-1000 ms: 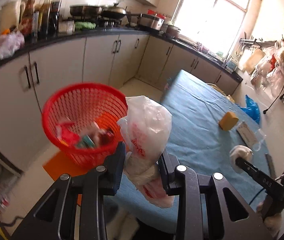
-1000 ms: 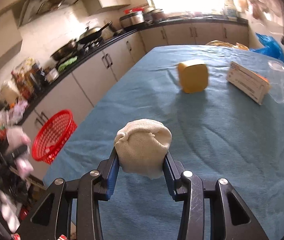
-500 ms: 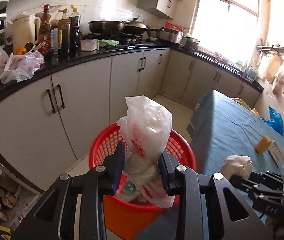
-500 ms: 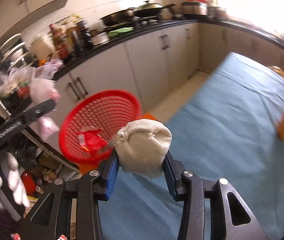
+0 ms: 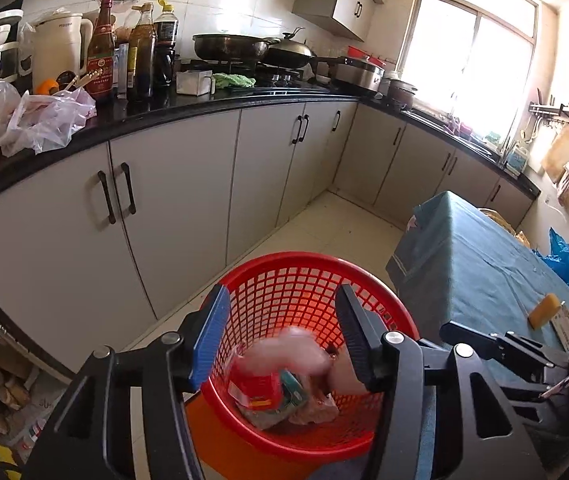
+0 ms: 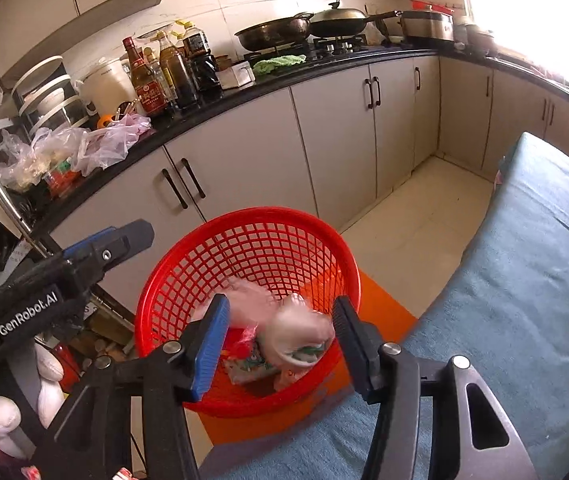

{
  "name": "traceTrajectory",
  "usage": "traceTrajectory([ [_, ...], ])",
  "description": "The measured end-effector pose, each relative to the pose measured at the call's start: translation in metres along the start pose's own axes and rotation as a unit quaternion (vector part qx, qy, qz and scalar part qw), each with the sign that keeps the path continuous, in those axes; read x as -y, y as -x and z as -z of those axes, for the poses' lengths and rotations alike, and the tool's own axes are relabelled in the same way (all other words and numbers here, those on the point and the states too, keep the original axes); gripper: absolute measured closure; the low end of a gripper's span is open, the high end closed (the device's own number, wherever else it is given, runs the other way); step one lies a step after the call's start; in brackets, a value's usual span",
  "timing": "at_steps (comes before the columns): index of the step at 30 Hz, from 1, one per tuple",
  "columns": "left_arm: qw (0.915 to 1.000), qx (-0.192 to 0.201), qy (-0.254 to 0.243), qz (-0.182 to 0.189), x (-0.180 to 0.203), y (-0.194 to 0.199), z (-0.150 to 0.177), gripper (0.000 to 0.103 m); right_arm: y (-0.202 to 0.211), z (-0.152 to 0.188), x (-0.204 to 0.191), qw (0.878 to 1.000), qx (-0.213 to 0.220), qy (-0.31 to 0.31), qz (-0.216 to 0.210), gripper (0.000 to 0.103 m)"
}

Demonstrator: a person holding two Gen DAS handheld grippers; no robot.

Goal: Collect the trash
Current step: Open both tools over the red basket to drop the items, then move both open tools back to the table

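1. Both grippers are over the red basket [image 5: 304, 292], which sits on the floor between the cabinets and the table [image 6: 544, 280].
2. Left gripper [image 5: 280, 336]: released. Its jaws have just been opening and stand apart with nothing between the pads. The plastic bag [image 5: 284, 356] shows as a pale blur below them, inside the basket, judged mid-drop.
3. Right gripper [image 6: 280, 336]: also let go, its jaws just opened too. The white wad [image 6: 300, 328] is blurred below the pads, inside the basket, touching neither.
4. Basket also holds a red wrapper [image 5: 252, 390] and a green-white packet [image 6: 248, 366] at the bottom.
5. Done, by my read: these two pieces are in or going in.
6. Left: on the table beyond the basket, a yellow block [image 5: 542, 310] with a card [image 5: 562, 322] just beside it. Can't tell whether either counts as trash.
7. Text: "GenRobot.AI" on the left gripper body in the right view. Bottle and kettle labels on the counter behind the basket are too small to read.
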State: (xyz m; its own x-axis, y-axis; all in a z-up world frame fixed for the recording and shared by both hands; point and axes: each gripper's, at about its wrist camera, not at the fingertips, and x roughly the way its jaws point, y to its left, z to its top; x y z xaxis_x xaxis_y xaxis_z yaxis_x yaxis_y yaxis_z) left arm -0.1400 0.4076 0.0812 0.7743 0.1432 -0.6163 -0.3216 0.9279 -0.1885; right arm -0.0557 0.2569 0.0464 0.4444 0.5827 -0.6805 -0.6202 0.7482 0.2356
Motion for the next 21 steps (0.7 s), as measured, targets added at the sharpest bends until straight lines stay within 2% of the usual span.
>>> traceTrajectory([
  [7, 0.9999, 0.001, -0.011, -0.01, 0.015, 0.012, 0.013, 0.043, 0.03, 0.019, 0.021, 1.0, 0.002, -0.013, 0.026, 0.042],
  [14, 0.9977, 0.002, -0.059, -0.032, 0.047, 0.027, 0.028, 0.039, 0.064, 0.05, 0.057, 0.997, -0.002, -0.051, 0.056, 0.04],
  [21, 0.9951, -0.003, -0.09, -0.04, 0.081, 0.035, 0.042, 0.036, 0.093, 0.08, 0.091, 0.994, 0.003, -0.091, 0.062, 0.04],
])
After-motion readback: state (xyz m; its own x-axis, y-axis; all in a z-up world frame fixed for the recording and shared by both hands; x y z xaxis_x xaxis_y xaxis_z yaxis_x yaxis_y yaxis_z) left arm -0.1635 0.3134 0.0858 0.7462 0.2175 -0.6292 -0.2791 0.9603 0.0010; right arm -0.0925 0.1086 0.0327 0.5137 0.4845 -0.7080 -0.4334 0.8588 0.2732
